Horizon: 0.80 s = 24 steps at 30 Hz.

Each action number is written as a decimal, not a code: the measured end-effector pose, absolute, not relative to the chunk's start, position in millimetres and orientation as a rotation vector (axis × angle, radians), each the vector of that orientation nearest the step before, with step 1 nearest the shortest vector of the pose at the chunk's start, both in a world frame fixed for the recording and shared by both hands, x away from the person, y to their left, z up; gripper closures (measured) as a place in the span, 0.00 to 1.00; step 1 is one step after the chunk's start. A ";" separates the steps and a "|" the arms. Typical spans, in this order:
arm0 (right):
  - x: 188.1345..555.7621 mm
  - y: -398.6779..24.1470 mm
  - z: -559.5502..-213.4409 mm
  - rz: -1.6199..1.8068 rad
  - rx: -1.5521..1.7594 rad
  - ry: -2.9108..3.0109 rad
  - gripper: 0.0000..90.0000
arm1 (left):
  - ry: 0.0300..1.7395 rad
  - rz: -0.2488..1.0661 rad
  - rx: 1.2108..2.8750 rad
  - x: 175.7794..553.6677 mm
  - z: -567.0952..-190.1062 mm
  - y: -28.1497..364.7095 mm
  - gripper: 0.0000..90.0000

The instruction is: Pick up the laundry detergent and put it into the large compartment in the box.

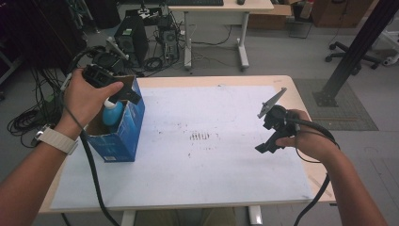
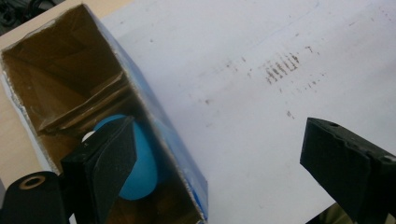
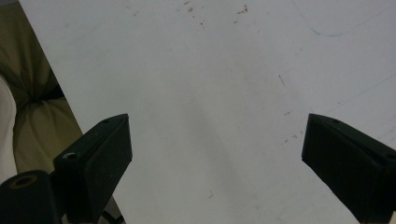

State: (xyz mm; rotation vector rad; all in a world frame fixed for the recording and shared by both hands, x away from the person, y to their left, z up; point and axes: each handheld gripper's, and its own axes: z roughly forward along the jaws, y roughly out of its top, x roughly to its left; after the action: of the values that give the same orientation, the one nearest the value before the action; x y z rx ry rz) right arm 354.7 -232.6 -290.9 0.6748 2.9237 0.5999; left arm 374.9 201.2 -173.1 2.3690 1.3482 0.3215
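Hovering over the open blue box [image 1: 123, 134] at the table's left edge, the left gripper [image 2: 217, 158] held its jaws wide apart, empty, with the blue bottle [image 2: 142, 161] lying inside just below. Well apart at the right, the right gripper [image 3: 217, 158] gaped over the white mat [image 1: 211, 165].

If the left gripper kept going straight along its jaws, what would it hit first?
Probably the long wall of the blue box, which sits between the open jaws of the left gripper; its left jaw would drop towards the blue bottle inside. Depth is unclear.
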 end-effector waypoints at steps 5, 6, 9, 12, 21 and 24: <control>354.1 -232.5 -290.5 0.602 0.672 2.922 0.10 | 1.323 0.311 2.385 372.9 -172.5 195.4 0.12; 354.2 -232.6 -290.3 0.602 0.670 2.921 0.10 | 1.319 0.309 2.388 372.4 -172.7 194.5 0.13; 353.8 -232.9 -290.1 0.603 0.673 2.922 0.10 | 1.299 0.290 2.407 371.0 -172.8 191.9 0.13; 353.4 -233.4 -289.6 0.602 0.675 2.920 0.10 | 1.280 0.277 2.426 369.7 -173.0 189.5 0.13; 352.7 -233.1 -289.1 0.605 0.671 2.918 0.10 | 1.231 0.225 2.482 366.9 -173.3 182.1 0.13; 352.6 -232.8 -289.2 0.607 0.672 2.917 0.10 | 1.215 0.208 2.502 365.6 -173.5 178.9 0.13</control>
State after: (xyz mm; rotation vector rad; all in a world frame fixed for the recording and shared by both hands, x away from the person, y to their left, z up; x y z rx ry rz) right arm 352.6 -232.8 -289.2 0.6724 2.9175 0.6071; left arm 365.6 178.9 -173.5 2.5023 1.2153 0.2084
